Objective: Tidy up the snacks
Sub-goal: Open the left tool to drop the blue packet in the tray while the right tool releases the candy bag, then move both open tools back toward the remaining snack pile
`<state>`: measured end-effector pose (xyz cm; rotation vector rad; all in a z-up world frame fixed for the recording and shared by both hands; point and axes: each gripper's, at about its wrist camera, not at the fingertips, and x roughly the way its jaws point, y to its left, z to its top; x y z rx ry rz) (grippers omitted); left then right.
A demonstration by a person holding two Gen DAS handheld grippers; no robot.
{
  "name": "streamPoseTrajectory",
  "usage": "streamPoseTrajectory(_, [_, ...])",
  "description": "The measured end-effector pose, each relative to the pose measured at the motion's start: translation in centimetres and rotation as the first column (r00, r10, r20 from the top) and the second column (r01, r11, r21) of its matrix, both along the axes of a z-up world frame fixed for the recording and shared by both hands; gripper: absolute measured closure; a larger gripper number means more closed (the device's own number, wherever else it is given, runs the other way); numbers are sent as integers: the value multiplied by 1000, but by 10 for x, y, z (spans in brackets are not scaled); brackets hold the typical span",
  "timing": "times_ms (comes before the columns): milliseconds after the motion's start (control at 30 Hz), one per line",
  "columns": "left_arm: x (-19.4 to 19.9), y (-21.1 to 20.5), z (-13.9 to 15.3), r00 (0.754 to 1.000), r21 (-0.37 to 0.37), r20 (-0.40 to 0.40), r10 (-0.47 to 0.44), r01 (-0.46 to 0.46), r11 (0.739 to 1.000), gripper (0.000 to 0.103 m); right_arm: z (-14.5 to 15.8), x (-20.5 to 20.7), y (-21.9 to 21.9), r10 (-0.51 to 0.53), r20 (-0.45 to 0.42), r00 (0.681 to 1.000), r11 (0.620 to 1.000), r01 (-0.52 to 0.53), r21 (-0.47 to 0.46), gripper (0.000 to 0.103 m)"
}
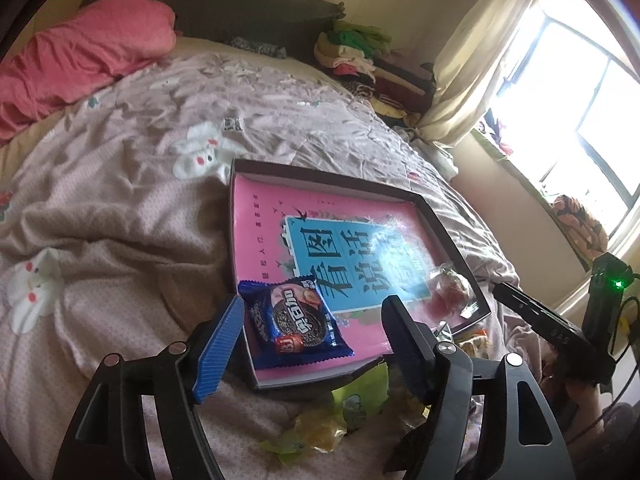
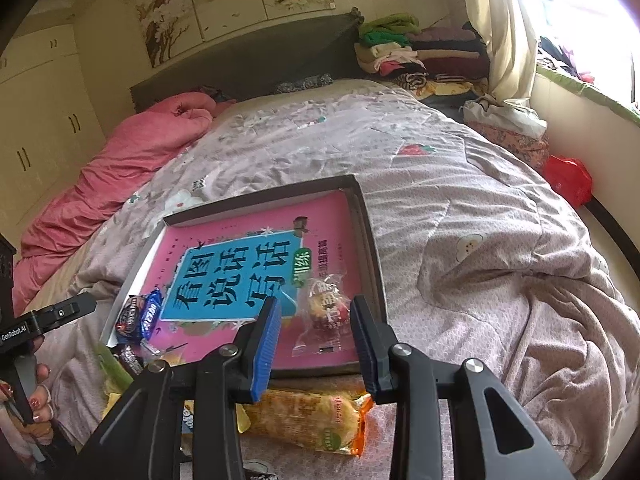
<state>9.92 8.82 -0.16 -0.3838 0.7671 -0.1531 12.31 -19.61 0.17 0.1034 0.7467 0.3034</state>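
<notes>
A shallow dark box (image 1: pixel 440 216) (image 2: pixel 372 248) lies on the bed with a pink and blue book inside it. A blue Oreo packet (image 1: pixel 294 320) (image 2: pixel 140 314) lies on the book at the box's near left corner. A clear-wrapped red snack (image 1: pixel 450 288) (image 2: pixel 326 308) lies at the near right corner. My left gripper (image 1: pixel 314 332) is open, its fingers on either side of the Oreo packet, just above it. My right gripper (image 2: pixel 316 334) is open, just short of the clear-wrapped snack. Both are empty.
Loose snacks lie on the quilt in front of the box: a green and yellow packet (image 1: pixel 352 404) and an orange-yellow packet (image 2: pixel 312 420). A pink duvet (image 1: pixel 80 52) lies at the head of the bed. Folded clothes (image 2: pixel 420 52) are stacked by the window.
</notes>
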Motion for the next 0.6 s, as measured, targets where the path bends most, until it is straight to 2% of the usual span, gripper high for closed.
streamPoseTrajectory(300, [-8,-4,10,999,45,29,-15,13,999,28,10,-13,3,41,35,999,999,-42,17,56])
streamPoseTrajectory(600, [-21,-9,14,999,53,43,-29,27,998,28,19,-32,13,112,66,992,994,-112,0,49])
